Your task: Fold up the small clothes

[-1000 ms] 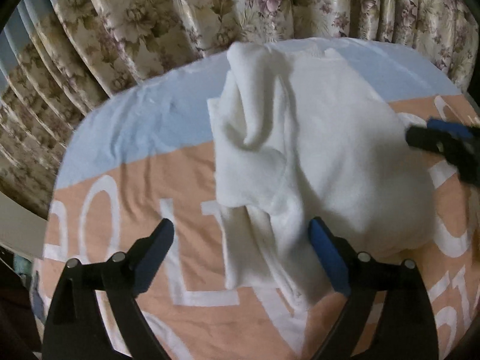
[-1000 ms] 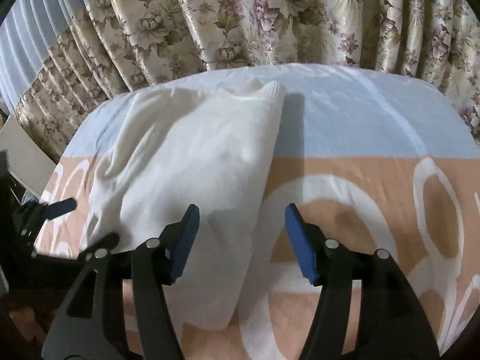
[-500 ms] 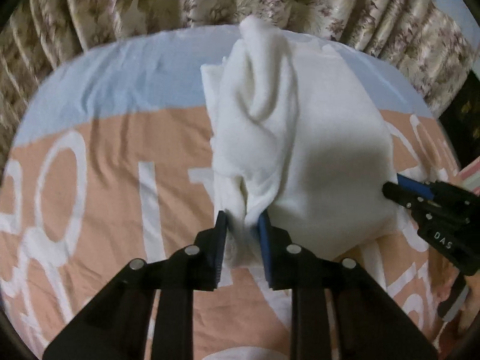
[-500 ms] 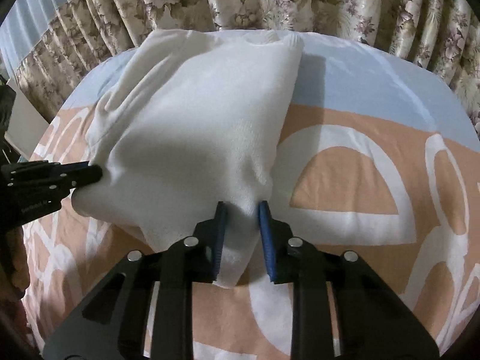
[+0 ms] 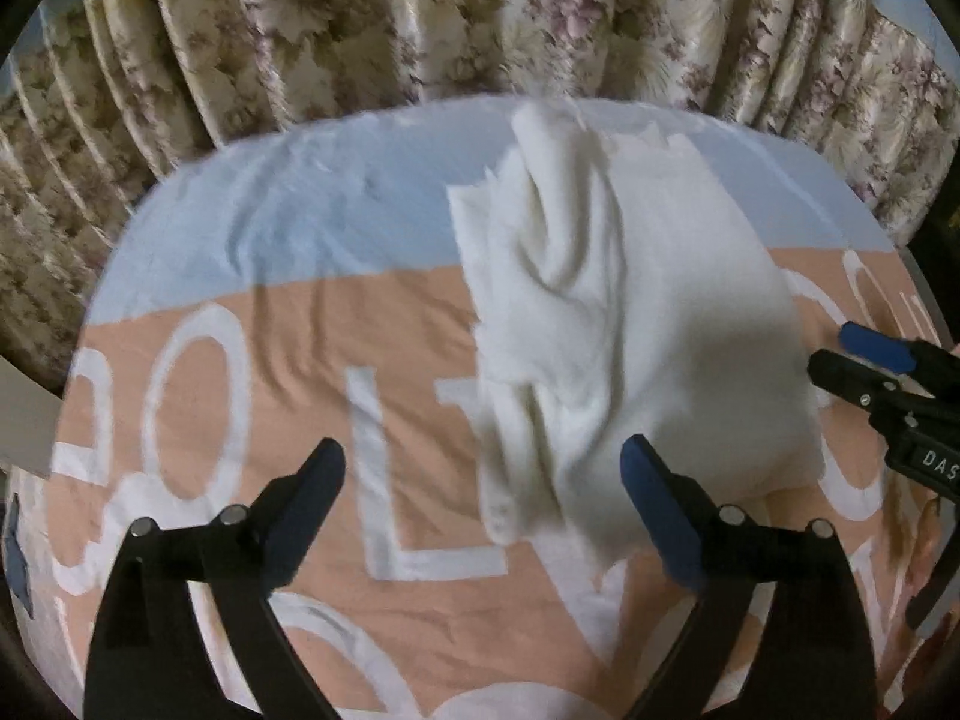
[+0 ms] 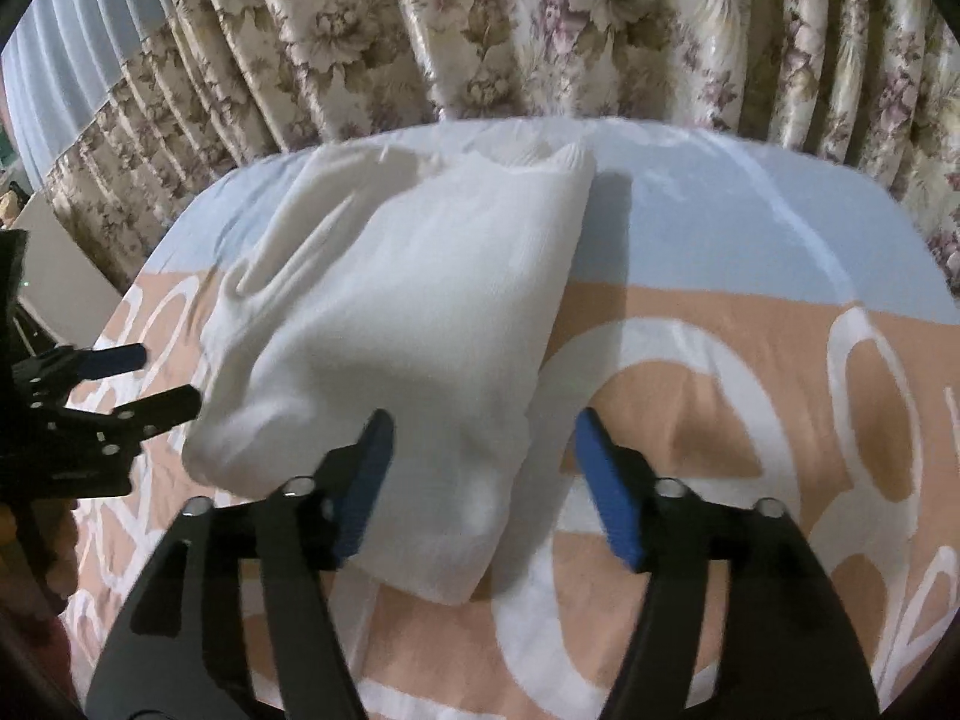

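Note:
A small white knitted garment lies folded lengthwise on the bedspread, with a bunched sleeve along its left side. My left gripper hovers over its near left corner with the jaws opening wide. The cloth lies between them, and the pads do not touch it. In the right wrist view the same garment runs from the far edge down to my right gripper. That gripper's jaws are also opening, astride the near right corner without pressing it. Each gripper shows in the other's view: right gripper, left gripper.
The bedspread is peach with large white letters and has a pale blue band at the far end. Flowered curtains hang close behind the bed. A pale board stands off the left edge.
Both grippers were open, then pinched the garment's near edge half a second ago, and have now let go and spread wide. The left gripper has drawn back a little; the hem lies flatter.

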`<state>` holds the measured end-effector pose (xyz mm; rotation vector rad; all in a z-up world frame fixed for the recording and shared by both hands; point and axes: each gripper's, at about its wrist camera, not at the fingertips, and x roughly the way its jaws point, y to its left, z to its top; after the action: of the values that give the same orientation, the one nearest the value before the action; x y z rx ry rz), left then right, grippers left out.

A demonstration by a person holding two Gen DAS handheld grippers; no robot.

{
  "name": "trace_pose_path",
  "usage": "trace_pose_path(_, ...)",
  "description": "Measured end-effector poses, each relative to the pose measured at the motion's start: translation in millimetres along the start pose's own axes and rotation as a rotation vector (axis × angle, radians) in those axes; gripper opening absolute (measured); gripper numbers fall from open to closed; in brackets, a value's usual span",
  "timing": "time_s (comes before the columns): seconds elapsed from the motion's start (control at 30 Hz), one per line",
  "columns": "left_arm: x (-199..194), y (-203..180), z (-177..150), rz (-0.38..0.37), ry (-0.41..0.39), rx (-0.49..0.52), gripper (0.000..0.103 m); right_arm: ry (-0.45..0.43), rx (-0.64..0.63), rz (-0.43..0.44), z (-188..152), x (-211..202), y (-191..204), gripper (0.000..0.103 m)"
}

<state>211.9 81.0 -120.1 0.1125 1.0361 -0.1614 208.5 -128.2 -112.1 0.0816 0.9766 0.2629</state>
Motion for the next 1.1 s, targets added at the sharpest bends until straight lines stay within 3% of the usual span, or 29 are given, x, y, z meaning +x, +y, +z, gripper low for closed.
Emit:
trace_pose_path(0.13,2.3,1.4,13.4,0.001,0.005,0.006,0.095,-0.064,0.009,-0.037,15.9,-3.7,-2.9,0.096)
trace_pose_path(0.17,4.3,1.0,17.2,-0.006,0.008,0.007,0.096,-0.082,0.015,-0.047,20.5,-3.6,-4.1,0.098)
trace_pose_path(0.43,44.2,-8.2,46.3,-0.007,0.038,0.06,0.096,-0.062,0.059,-0.034,45.4,22.1,-15.0,0.098)
trace_pose_path(0.73,85.2,-4.0,47.3,-0.22,0.097,-0.026,0.097,-0.025,0.1,-0.018,51.7,49.4,-27.1,0.098)
trace_pose_path(0.8,82.8,-8.1,42.4,-0.246,0.084,-0.01,0.091,-0.016,0.101,-0.016,52.2,54.8,-27.7,0.098)
trace_pose_path(0.87,78.9,-9.8,40.5,-0.283,0.083,-0.005,0.075,0.001,0.102,-0.01,52.3,62.5,-28.1,0.098)
trace_pose_path(0.97,74.7,-10.3,41.5,-0.311,0.098,0.004,0.06,0.023,0.115,0.012,51.4,71.1,-28.6,0.096)
trace_pose_path(1.07,65.8,-10.6,40.3,-0.302,0.099,0.032,0.048,0.054,0.126,0.054,50.2,78.1,-26.8,0.086)
trace_pose_path(1.1,62.6,-13.3,40.1,-0.284,0.092,0.058,0.047,0.062,0.127,0.073,50.0,79.1,-26.0,0.073)
